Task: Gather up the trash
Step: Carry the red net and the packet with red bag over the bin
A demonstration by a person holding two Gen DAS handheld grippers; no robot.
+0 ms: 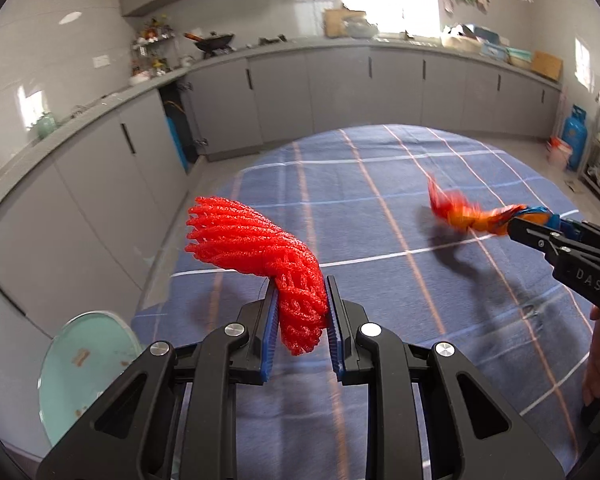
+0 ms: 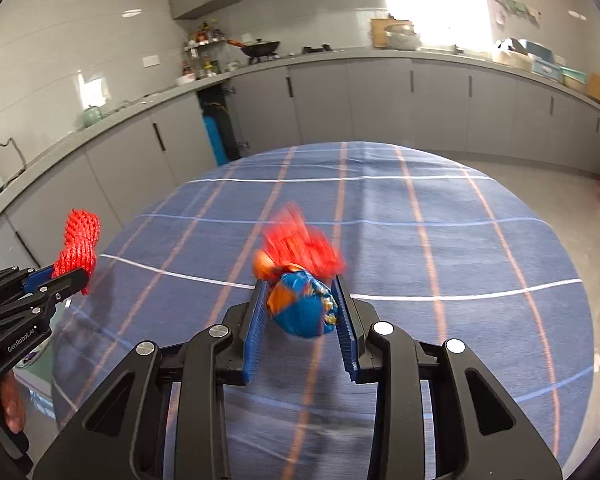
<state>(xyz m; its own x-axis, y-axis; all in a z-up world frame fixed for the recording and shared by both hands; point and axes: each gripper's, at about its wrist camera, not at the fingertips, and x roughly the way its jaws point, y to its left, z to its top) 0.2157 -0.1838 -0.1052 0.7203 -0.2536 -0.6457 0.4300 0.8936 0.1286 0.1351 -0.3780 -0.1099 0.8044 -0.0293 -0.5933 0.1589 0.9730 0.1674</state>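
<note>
My left gripper (image 1: 302,300) is shut on a red foam fruit net (image 1: 256,244) and holds it above the left part of the round table with the blue checked cloth (image 1: 380,200). The net also shows in the right wrist view (image 2: 78,244), with the left gripper (image 2: 66,276) at the far left. My right gripper (image 2: 300,296) is shut on a crumpled blue, orange and red snack wrapper (image 2: 300,304), blurred by motion, above the table (image 2: 420,240). In the left wrist view the right gripper (image 1: 516,220) holds the wrapper (image 1: 460,212) at the right.
A pale green round bin (image 1: 84,364) stands on the floor at the table's left edge. Grey kitchen cabinets (image 1: 340,92) and a cluttered counter run along the back and left. A blue gas cylinder (image 1: 576,132) stands at the far right.
</note>
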